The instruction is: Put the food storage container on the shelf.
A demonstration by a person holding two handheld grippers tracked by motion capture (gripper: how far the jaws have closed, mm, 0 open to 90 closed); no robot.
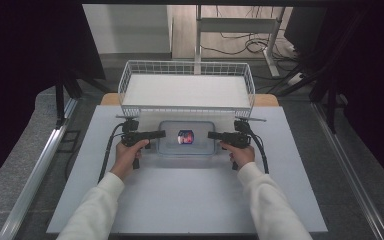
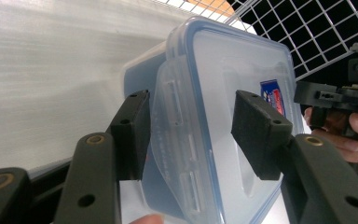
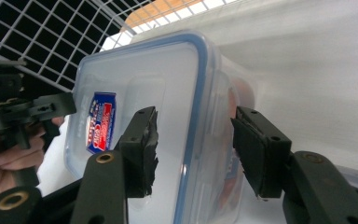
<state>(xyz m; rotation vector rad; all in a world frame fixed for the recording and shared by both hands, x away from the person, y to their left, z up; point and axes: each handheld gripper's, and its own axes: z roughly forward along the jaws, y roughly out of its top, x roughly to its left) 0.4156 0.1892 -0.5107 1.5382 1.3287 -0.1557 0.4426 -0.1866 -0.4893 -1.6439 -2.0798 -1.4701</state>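
Lidded container (image 1: pixel 187 138) sits mid-counter (image 1: pixel 190 200), wire basket (image 1: pixel 187 89) just beyond at 12 o'clock. Long axis runs 9-to-3. Left tongs (image 1: pixel 162 134) and right tongs (image 1: pixel 211 135) both open, each straddling one end latch, equally near.

high: overhead, forward-down | gripper views: close, inward | shared: container (image 1: pixel 187 137)

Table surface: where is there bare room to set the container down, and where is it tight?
The table is bare in front of the container, between the sleeves, and along both side edges. The wire basket looks empty. It is crowded where the left gripper and right gripper flank the container.
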